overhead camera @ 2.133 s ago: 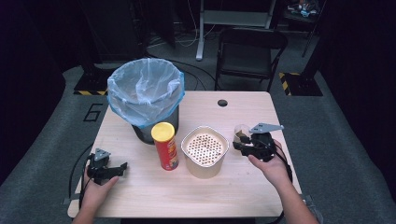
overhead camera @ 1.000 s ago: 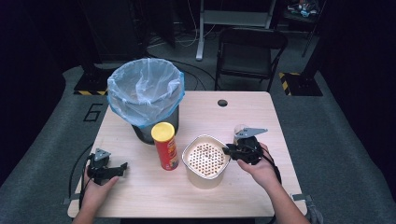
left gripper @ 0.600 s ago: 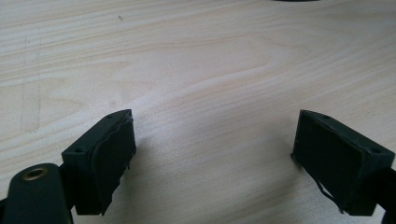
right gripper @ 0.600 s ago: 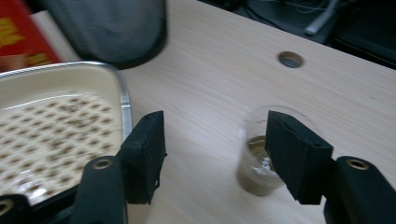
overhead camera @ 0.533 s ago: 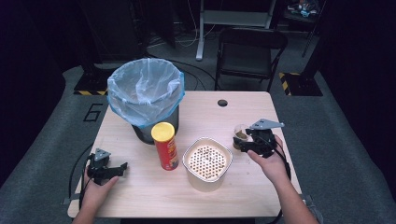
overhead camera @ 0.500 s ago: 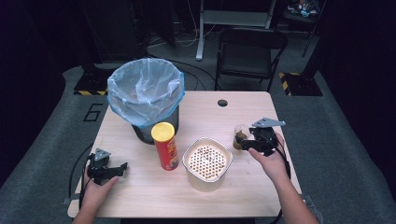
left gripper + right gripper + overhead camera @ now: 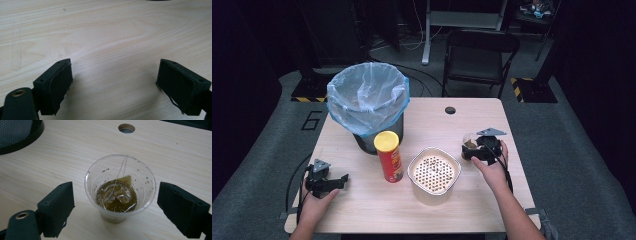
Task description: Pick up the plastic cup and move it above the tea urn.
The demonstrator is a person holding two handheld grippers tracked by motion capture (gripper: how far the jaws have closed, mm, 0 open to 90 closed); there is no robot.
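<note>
A clear plastic cup (image 7: 120,188) stands upright on the pale wooden table (image 7: 522,165), toward its right edge and about midway between the near and far edges. In the right gripper view its thin, see-through wall is speckled inside with dark flecks. At the bottom sits a shallow pool of brownish-green liquid with what looks like a soaked tea bag in it, though the glare makes that hard to be sure of. A fine string runs from it up to the rim.

The right gripper (image 7: 117,210) has the cup between its black jaws, which have just been opening. Each pad (image 7: 58,207) stands apart from the cup's wall with bare wood showing on both sides, so nothing is gripped. In the high view this gripper (image 7: 472,150) lies level, pointing toward the table's middle, with the hand behind it.

The left gripper (image 7: 115,82) rests near the table's near left corner, its jaws spread wide over bare wood and holding nothing.

A cream perforated bowl (image 7: 434,172) sits toward the near edge, around the middle of the table, well apart from the cup. Just to its left stands a red chip can (image 7: 388,156) with a yellow lid. Behind the can, toward the far left corner, is a black bin (image 7: 367,100) lined with a blue bag.
</note>
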